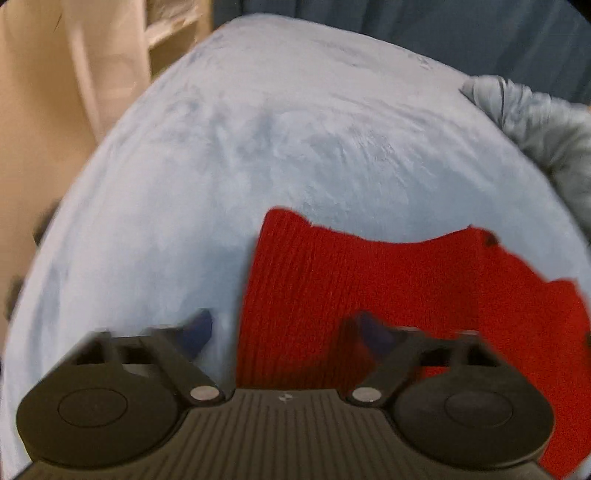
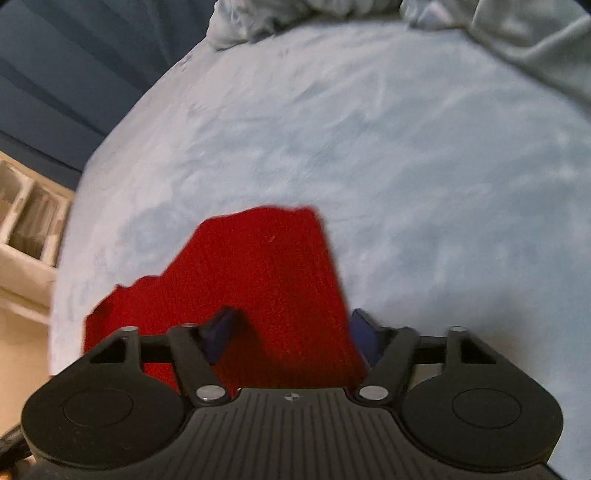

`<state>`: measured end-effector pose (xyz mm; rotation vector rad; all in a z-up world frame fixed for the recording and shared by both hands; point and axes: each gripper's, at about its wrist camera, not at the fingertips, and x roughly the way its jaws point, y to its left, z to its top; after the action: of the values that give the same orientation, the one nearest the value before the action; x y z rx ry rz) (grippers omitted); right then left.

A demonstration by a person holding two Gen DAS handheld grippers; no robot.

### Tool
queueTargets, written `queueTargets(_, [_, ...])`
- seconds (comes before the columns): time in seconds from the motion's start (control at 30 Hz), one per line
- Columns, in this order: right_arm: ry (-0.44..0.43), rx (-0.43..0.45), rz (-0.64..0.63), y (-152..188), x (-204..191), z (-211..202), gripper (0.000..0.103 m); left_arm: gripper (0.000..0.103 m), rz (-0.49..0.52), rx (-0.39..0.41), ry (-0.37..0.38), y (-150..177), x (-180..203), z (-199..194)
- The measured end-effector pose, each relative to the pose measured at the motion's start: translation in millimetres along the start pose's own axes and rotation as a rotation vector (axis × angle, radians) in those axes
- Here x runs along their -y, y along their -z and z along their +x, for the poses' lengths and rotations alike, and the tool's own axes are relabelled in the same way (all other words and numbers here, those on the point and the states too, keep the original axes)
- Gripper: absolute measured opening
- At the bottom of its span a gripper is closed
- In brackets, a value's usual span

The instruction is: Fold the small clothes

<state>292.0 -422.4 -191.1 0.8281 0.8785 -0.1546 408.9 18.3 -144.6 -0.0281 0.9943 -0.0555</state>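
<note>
Left gripper (image 1: 284,332): fingers (image 1: 199,328) spread in view, nothing pinched; near left corner of red knit (image 1: 351,280) lying between and below them, left finger over bare bed (image 1: 258,147), right finger over the knit. Right gripper (image 2: 291,332): fingers (image 2: 221,328) likewise spread, nothing visibly pinched; near right corner of red knit (image 2: 266,273) between them, right finger at or just past the knit's side edge, contact not discernible through blur. Red knit: small ribbed garment, spread flat on pale blue fleece bed (image 2: 406,147), close under both grippers and reaching away from them toward mid-bed; far edge uneven, dipped in the middle, with a raised tab at each end. Long axis: judged to run crosswise, from one gripper to the other; ribs run away from the fingers. Nearness: both hands about equally near, one to each near corner; no clear advantage to either. Judged step: lowering onto the near corners to pinch, then carrying that edge forward over the far one. Outward: grey crumpled cloth (image 1: 535,122) at far right of bed in left view; grey bedding (image 2: 517,33) heaped at far edge in right view; blue curtain (image 2: 55,74) beyond; pale shelving (image 1: 166,33) off the bed's left side.
</note>
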Motion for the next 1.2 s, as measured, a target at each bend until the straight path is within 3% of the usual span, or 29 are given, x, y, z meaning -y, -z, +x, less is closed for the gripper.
queueTargets(0.03, [0.017,0.046,-0.042,0,-8,-8,0.010,0.014,0.004,-0.016,0.026,-3,0,2])
queueTargets(0.17, [-0.085,0.188,-0.157,-4,-43,-56,0.010,0.013,-0.114,0.104,0.068,-8,-30,-42])
queueTargets(0.27, [-0.131,0.265,-0.198,-6,-60,-73,0.010,0.013,-0.181,0.129,0.085,-2,-58,-55])
queueTargets(0.33, [-0.074,0.255,-0.194,-6,-60,-52,0.010,0.013,-0.190,0.083,0.056,0,-64,-37])
queueTargets(0.43, [0.079,0.155,-0.155,-3,-45,1,0.010,0.016,-0.171,0.007,0.032,3,-61,5])
queueTargets(0.47, [0.120,0.128,-0.149,-1,-39,16,0.010,0.021,-0.169,-0.003,0.024,5,-59,13])
queueTargets(0.53, [0.123,0.136,-0.136,6,-30,26,0.015,0.039,-0.154,0.024,-0.027,7,-58,19])
queueTargets(0.57, [0.135,0.146,-0.133,7,-30,25,0.018,0.059,-0.150,0.041,-0.054,8,-60,18])
queueTargets(0.6, [0.145,0.148,-0.124,6,-30,22,0.028,0.076,-0.147,0.056,-0.092,9,-62,16])
queueTargets(0.67, [0.159,0.154,-0.102,6,-29,13,0.039,0.082,-0.141,0.086,-0.122,13,-67,7])
queueTargets(0.83, [0.218,0.286,-0.247,29,-40,-43,0.044,0.086,-0.080,0.154,-0.078,30,-60,-43])
queueTargets(0.93, [0.146,0.317,-0.402,59,-58,-64,0.044,0.095,-0.034,0.179,-0.023,49,-37,-69])
queueTargets(1.0, [0.082,0.254,-0.469,81,-63,-62,0.043,0.101,-0.018,0.173,-0.019,63,-22,-71])
queueTargets(1.03, [0.079,0.211,-0.487,90,-62,-53,0.041,0.101,-0.007,0.162,-0.030,70,-16,-69])
queueTargets(1.1, [0.176,0.112,-0.505,100,-50,-29,0.036,0.103,0.022,0.096,-0.088,84,-8,-56])
queueTargets(1.13, [0.217,0.113,-0.502,102,-40,-25,0.014,0.103,0.028,0.073,-0.106,93,-9,-51])
queueTargets(1.2, [0.226,0.128,-0.448,96,-31,-39,0.006,0.103,-0.013,0.039,-0.130,104,-17,-59])
